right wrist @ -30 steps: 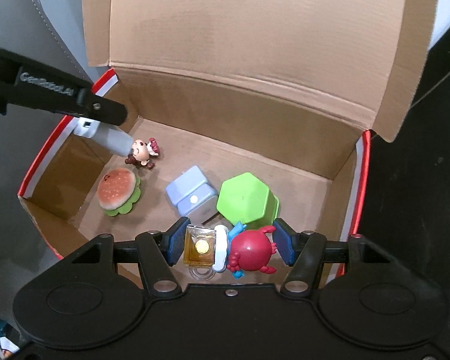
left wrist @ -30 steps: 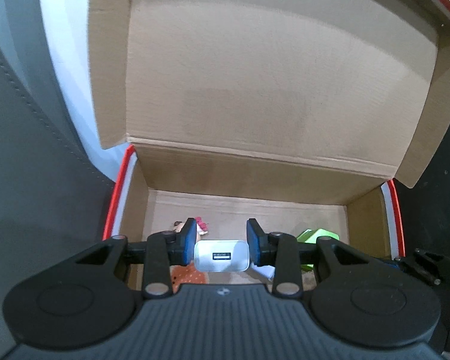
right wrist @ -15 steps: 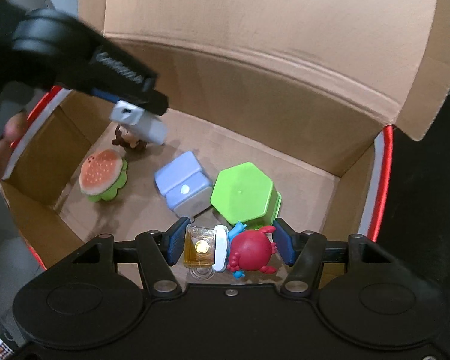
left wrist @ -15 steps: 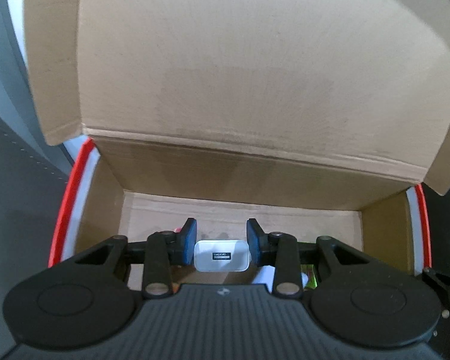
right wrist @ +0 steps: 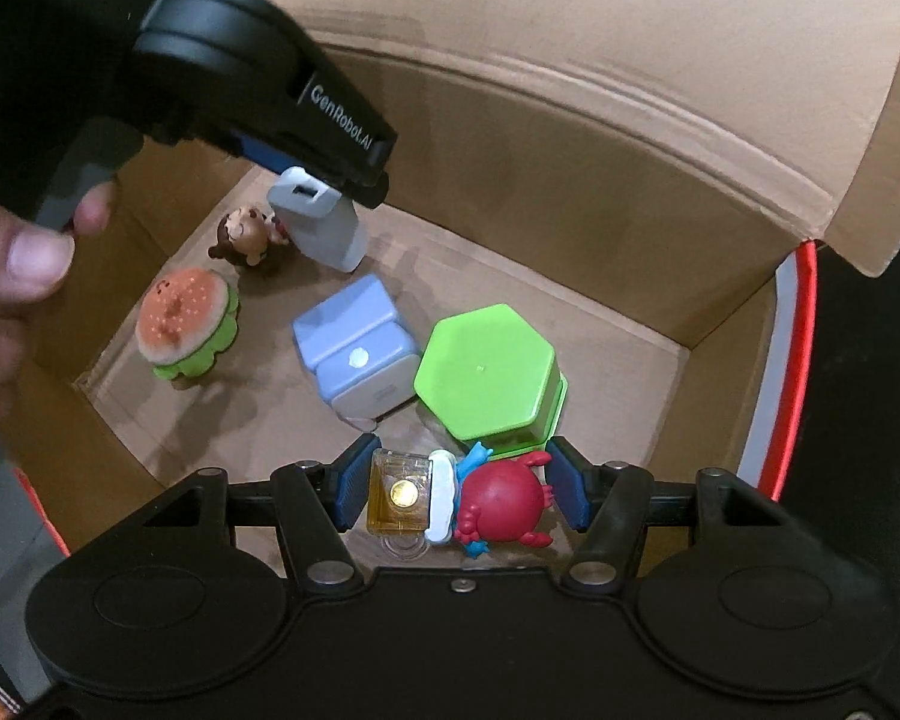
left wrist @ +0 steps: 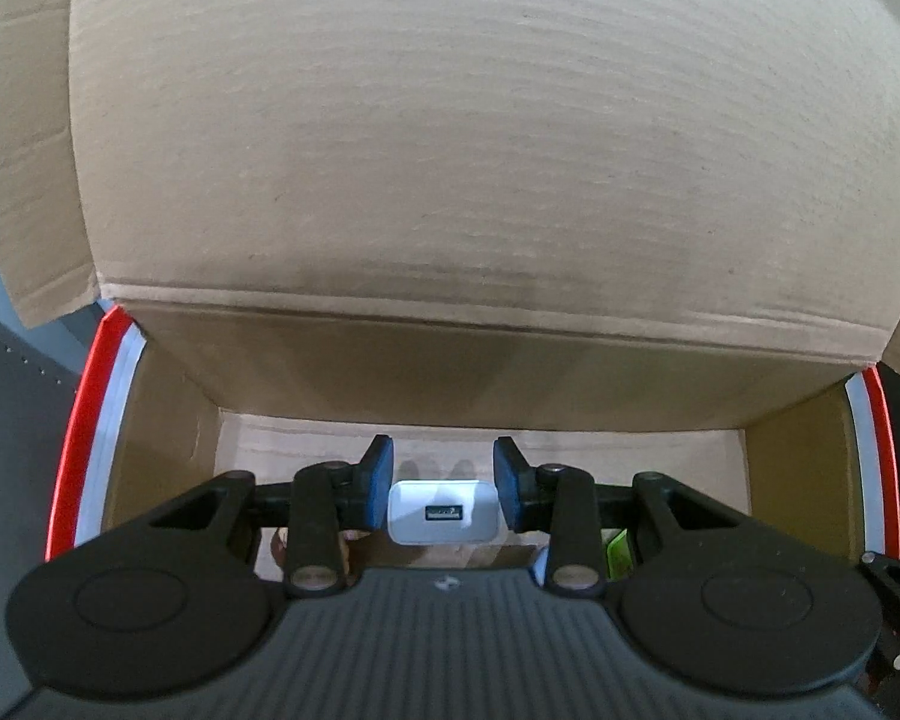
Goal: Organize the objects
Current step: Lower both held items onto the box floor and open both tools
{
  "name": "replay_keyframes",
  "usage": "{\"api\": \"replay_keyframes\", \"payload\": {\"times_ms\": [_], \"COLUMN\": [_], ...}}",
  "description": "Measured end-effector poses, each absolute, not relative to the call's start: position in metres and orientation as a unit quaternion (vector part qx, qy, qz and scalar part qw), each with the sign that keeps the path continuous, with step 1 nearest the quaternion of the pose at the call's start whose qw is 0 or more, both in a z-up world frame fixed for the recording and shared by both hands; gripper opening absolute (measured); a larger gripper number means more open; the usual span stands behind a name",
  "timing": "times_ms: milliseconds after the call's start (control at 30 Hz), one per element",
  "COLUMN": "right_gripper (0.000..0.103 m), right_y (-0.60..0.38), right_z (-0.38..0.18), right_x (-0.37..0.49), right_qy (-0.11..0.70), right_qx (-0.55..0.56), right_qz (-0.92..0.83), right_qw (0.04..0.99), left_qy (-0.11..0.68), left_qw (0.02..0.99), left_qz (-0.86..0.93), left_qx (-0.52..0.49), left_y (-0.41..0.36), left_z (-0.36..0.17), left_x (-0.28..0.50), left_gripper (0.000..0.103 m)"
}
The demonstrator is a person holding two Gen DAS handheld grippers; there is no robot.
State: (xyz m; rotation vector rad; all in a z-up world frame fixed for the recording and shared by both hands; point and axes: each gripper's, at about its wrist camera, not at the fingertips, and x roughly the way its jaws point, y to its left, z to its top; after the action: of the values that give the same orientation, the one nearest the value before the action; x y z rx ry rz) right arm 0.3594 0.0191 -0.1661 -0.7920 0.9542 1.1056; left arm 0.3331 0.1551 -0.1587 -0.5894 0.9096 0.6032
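Observation:
An open cardboard box (right wrist: 570, 198) lies below both grippers. My left gripper (left wrist: 443, 483) is shut on a white USB charger (left wrist: 444, 512) and holds it down inside the box (left wrist: 450, 390). The right wrist view shows that charger (right wrist: 321, 227) hanging just above the box floor, beside a small brown figurine (right wrist: 243, 237). My right gripper (right wrist: 459, 492) is shut on a toy with a red crab and an amber mug (right wrist: 456, 498), held over the box's near side, just in front of a green hexagonal container (right wrist: 489, 372).
On the box floor lie a burger toy (right wrist: 183, 321) at the left and a pale blue and white box (right wrist: 357, 348) in the middle. The tall back flap (left wrist: 480, 150) stands upright. A person's hand (right wrist: 12, 264) grips the left gripper's handle. Red-striped box edges (right wrist: 801, 360) flank the sides.
The left gripper has carried the charger forward and down, deeper into the box towards the brown figurine. The right gripper has sunk a little with its toy.

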Motion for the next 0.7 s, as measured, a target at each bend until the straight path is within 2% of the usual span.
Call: {"api": "replay_keyframes", "payload": {"times_ms": [233, 600, 700], "right_gripper": [0.059, 0.060, 0.061], "right_y": [0.020, 0.027, 0.028], "right_z": [-0.171, -0.183, -0.182], "right_x": [0.362, 0.363, 0.364], "right_qy": [0.420, 0.419, 0.427], "right_qx": [-0.358, -0.371, -0.356], "right_qz": [0.486, 0.480, 0.449], "right_qw": [0.678, 0.676, 0.700], "left_qy": [0.429, 0.427, 0.430], "left_qw": [0.810, 0.819, 0.817], "left_qz": [0.287, 0.277, 0.278], "left_qx": [-0.278, -0.265, -0.264], "left_y": [0.166, 0.166, 0.163], "left_z": [-0.153, -0.132, -0.126], "left_x": [0.327, 0.303, 0.296], "left_gripper": [0.038, 0.039, 0.039]}}
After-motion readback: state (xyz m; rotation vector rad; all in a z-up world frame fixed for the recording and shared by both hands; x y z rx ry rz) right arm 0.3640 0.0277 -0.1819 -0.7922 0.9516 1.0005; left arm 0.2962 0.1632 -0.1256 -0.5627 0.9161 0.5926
